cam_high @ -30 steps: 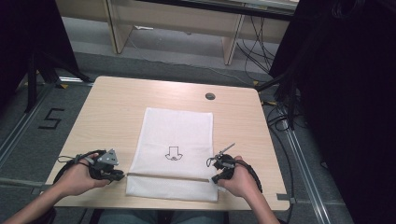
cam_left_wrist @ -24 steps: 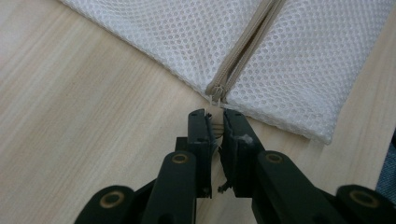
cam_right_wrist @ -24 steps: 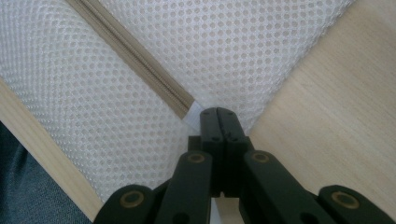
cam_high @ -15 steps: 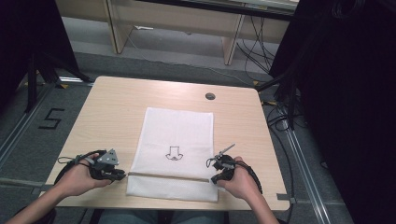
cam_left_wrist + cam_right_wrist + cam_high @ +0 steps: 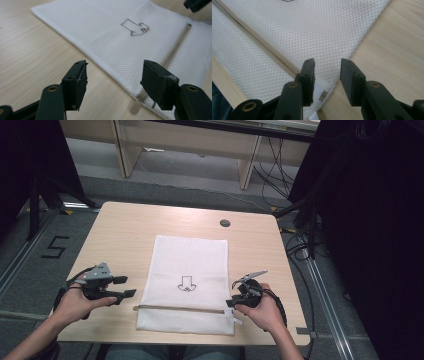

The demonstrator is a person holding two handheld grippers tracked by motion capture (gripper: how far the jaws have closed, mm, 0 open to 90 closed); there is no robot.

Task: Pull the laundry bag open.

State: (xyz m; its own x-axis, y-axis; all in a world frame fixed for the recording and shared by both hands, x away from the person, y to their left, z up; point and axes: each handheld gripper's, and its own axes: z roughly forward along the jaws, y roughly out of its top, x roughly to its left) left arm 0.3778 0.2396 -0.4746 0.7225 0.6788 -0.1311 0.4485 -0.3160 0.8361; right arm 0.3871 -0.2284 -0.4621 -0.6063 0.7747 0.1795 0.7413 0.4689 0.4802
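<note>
1. Right tongs: jaws parted a little, nothing between them. In the right gripper view they hang just above the bag's near right corner, where the zip ends at a small tab. The corner lies straight ahead and just below the tips.
2. Left tongs: jaws spread wide, empty. In the left gripper view the bag's left edge runs between the jaws a little ahead; the zip's other end sits just before the right jaw.
3. Mesh bag: flat on the worktop, between the two tongs, long axis running away from the person. The zip crosses it from one pair of tongs to the other, near the person's end. An arrow mark lies just beyond the zip.
4. Judgement: the right tongs are nearer, practically at the zip end; the left are just beside the edge, apparently apart from it.
5. Room: bare worktop beyond both outer sides and past the far end; a round port well beyond. The near worktop edge is close behind the bag, so little room toward the person.
</note>
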